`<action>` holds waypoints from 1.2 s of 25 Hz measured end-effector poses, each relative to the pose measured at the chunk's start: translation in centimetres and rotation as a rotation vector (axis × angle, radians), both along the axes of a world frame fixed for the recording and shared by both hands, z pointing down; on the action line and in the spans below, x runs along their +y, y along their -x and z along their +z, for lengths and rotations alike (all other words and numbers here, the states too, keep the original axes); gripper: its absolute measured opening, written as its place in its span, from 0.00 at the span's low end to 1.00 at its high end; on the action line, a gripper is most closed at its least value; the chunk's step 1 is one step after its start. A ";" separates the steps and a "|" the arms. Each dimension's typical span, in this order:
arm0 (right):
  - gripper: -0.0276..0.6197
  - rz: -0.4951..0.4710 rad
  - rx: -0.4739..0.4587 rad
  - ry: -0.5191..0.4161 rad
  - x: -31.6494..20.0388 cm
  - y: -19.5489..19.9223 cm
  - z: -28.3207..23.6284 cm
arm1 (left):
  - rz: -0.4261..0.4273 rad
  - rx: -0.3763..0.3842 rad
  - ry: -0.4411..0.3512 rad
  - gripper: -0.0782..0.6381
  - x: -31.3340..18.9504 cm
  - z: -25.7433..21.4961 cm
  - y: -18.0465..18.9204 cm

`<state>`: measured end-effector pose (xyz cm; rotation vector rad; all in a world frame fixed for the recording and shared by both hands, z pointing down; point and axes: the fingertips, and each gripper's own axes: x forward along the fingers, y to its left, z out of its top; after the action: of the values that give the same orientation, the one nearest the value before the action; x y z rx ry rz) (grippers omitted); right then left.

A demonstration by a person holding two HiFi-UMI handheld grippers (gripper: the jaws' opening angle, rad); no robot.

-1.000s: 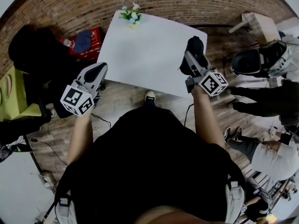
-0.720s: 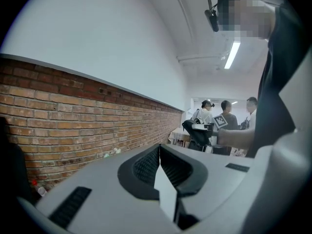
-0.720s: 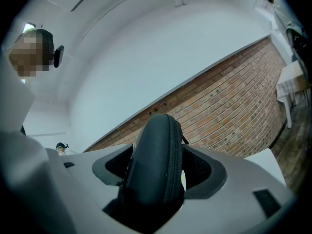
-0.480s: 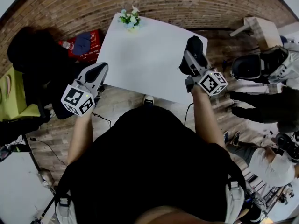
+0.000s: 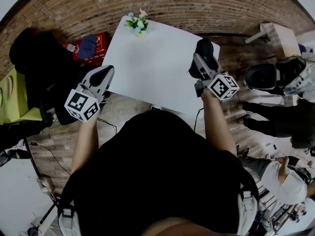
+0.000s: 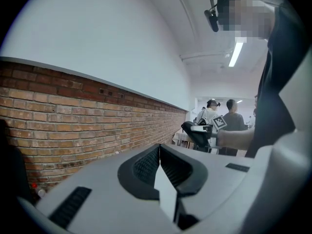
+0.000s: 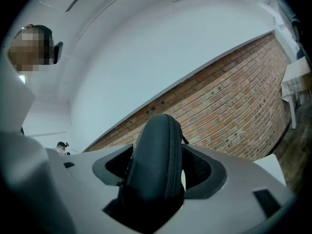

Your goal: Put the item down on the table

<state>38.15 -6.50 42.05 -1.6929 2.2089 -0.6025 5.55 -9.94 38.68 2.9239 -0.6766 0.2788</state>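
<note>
**A:** Standing right behind them. What's the right gripper (image 5: 202, 60) got?

**B:** A black oval zip-up case (image 7: 155, 145), stood on edge between the jaws with the pads pinching its flat sides. The jaws are closing a touch on it right now, so it's gripped, not loose. The left gripper (image 6: 160, 156) is pressed together on nothing, parked off the table's left side.

**A:** And where's the case vs the table?

**B:** Up in the air, roughly over the right-hand edge of the white rectangular table (image 5: 147, 68). Can't tell how high from here tbh.

**A:** So how'd you do the put-down?

**B:** Imo carry it further in over the bare top first, that edge looks sketchy. Then lower it until the case's bottom rim touches. Lean it over so it can't roll on that curved edge, and only then spread the jaws. There's plenty of room. The only other thing up there is a little bunch of white and pale-blue flowers (image 5: 137, 21) at the far corner, by the red brick wall (image 5: 206, 4).
</note>
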 end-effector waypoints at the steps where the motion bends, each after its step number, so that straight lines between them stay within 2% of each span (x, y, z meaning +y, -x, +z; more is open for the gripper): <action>1: 0.54 -0.003 -0.010 0.001 -0.1 -0.3 0.3 | -0.002 -0.002 0.000 0.13 0.0 0.0 -0.3; 9: 0.54 -0.060 -0.014 -0.019 -1.6 -1.3 -0.3 | -0.031 -0.009 -0.009 0.13 -0.2 -0.5 -1.6; 16: 0.54 -0.063 -0.015 -0.011 -3.1 -2.9 0.2 | -0.044 -0.008 -0.010 0.13 -1.2 -0.5 -2.8; 30: 0.54 -0.128 -0.041 0.012 -5.4 -3.0 2.3 | -0.088 -0.037 0.002 0.13 -1.8 0.1 -3.5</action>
<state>41.16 -11.88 44.31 -1.5390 2.3024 -0.6771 9.04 -11.72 38.83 2.8839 -0.8080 0.3247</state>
